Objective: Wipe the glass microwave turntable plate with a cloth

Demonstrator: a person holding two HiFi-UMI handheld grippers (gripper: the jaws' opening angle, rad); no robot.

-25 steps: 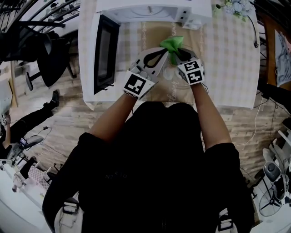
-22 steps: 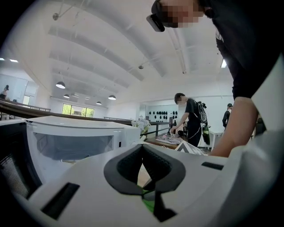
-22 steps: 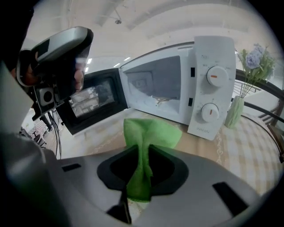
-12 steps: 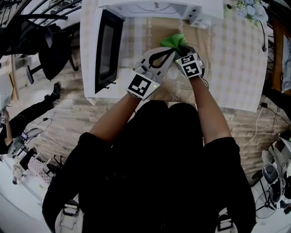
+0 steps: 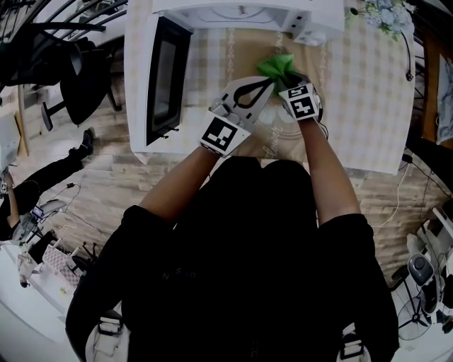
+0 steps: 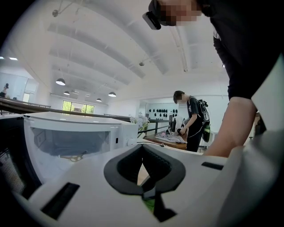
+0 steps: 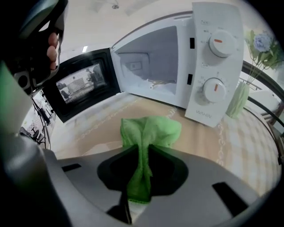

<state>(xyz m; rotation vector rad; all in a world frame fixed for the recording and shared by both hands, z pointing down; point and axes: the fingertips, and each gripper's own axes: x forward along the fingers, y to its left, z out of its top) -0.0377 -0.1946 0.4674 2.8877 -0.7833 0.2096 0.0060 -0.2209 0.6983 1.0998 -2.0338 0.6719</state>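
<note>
The clear glass plate [image 5: 272, 117] lies on the table in front of the open microwave, mostly hidden under both grippers. My right gripper [image 5: 287, 82] [image 7: 144, 150] is shut on a green cloth [image 5: 275, 66] [image 7: 151, 129]. The cloth bunches out past its fingertips over the plate's far side. My left gripper [image 5: 270, 80] [image 6: 142, 150] reaches in from the left, with its tips beside the cloth. Its jaws are closed to a thin slit that seems to pinch the plate's rim. The glass itself barely shows there.
A white microwave [image 5: 241, 13] [image 7: 213, 66] [image 6: 75, 137] stands at the table's far edge, its door [image 5: 164, 78] [image 7: 84, 86] swung open to the left. A flower vase [image 5: 382, 14] [image 7: 242, 95] stands right of it. The checked tablecloth [image 5: 364, 92] stretches to the right. A person [image 6: 193, 122] stands in the background.
The right gripper and the green cloth have moved a short way further from me, toward the microwave, then slightly right. The left gripper has kept its place beside them.
</note>
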